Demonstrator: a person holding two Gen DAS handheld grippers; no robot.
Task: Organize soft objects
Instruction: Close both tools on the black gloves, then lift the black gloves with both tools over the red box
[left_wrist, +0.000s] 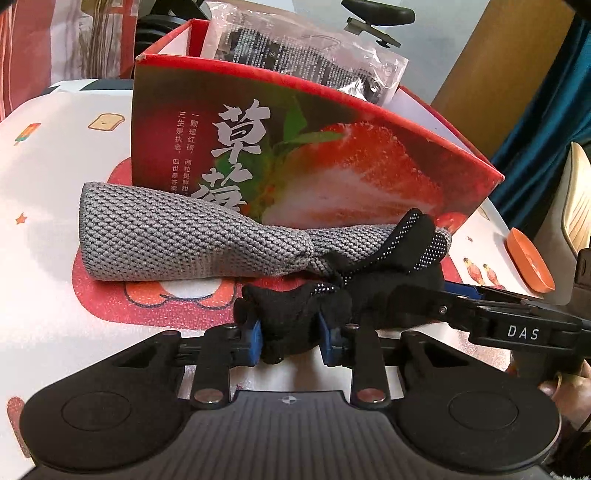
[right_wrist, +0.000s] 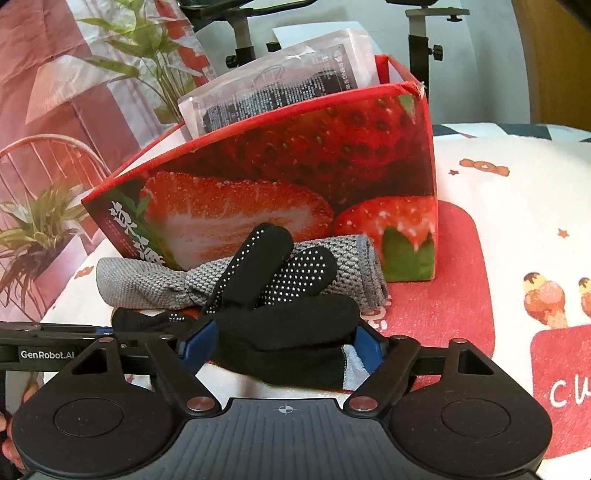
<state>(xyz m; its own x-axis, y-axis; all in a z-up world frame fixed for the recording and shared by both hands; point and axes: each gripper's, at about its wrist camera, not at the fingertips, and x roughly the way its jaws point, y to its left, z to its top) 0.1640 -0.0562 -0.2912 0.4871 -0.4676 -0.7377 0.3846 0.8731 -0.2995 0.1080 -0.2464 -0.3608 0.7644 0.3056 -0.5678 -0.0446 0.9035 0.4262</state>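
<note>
White printed cloth (left_wrist: 55, 177) with toast, star and ice-cream motifs covers the surface; a red patch of print (right_wrist: 443, 295) sits at centre right of the right wrist view. Potted greenery (right_wrist: 147, 48) in that view's upper left.

Strawberry box (left_wrist: 332, 155), red card, open top, fills the upper centre of both views. A clear plastic packet (left_wrist: 306, 48) with dark printed text sticks up out of it.

Grey knit cloth (left_wrist: 177, 236), rolled, lies along the foot of the box, touching its front face.

Black glove (left_wrist: 295, 317) with white grip dots lies at frame centre, its dotted fingers (right_wrist: 295, 269) draped over the grey cloth.

Left gripper (left_wrist: 291, 338): blue pads pinched on a bunched end of the glove. Right gripper (right_wrist: 284, 343): pads closed against the wider cuff end of the same glove, a light inner lining showing by one pad. Glove spans between the two tools.

Orange dish (left_wrist: 530, 264) at the right edge of the left wrist view, well apart from the box.
</note>
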